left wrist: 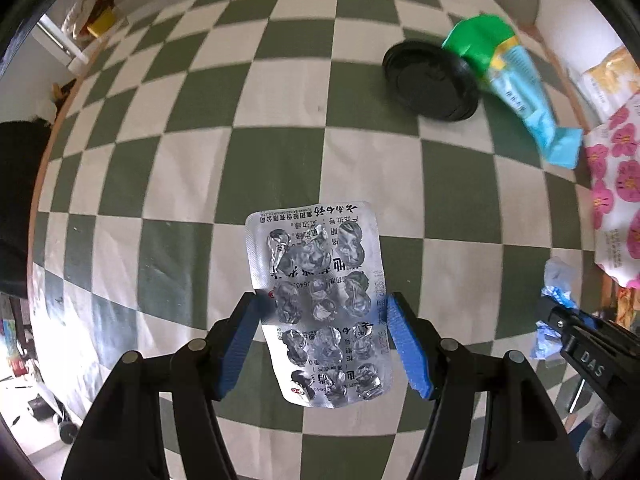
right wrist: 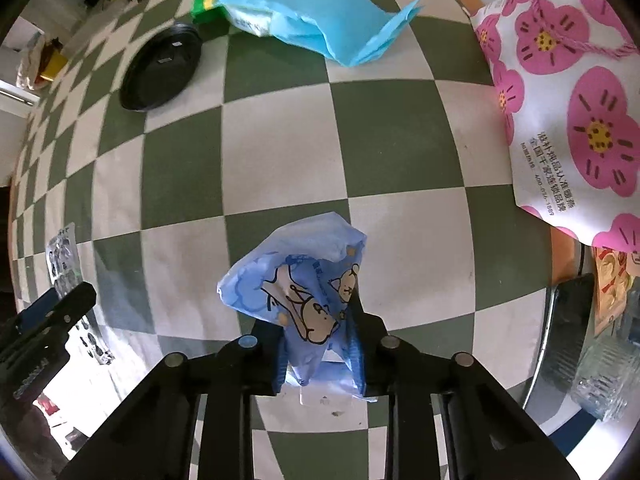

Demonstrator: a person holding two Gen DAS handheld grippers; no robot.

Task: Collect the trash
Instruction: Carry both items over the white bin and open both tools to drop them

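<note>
My left gripper is shut on an empty silver pill blister pack, held edgewise above the green-and-white checkered tablecloth. My right gripper is shut on a crumpled blue cartoon-print wrapper, held above the cloth. The wrapper also shows at the right edge of the left wrist view; the blister pack shows at the left of the right wrist view. A flat blue-and-green packet lies at the far right of the table, also in the right wrist view.
A black round lid lies beside the blue-and-green packet, also in the right wrist view. A white bag with pink flowers stands at the right. A glass dish and a dark tray sit at the lower right.
</note>
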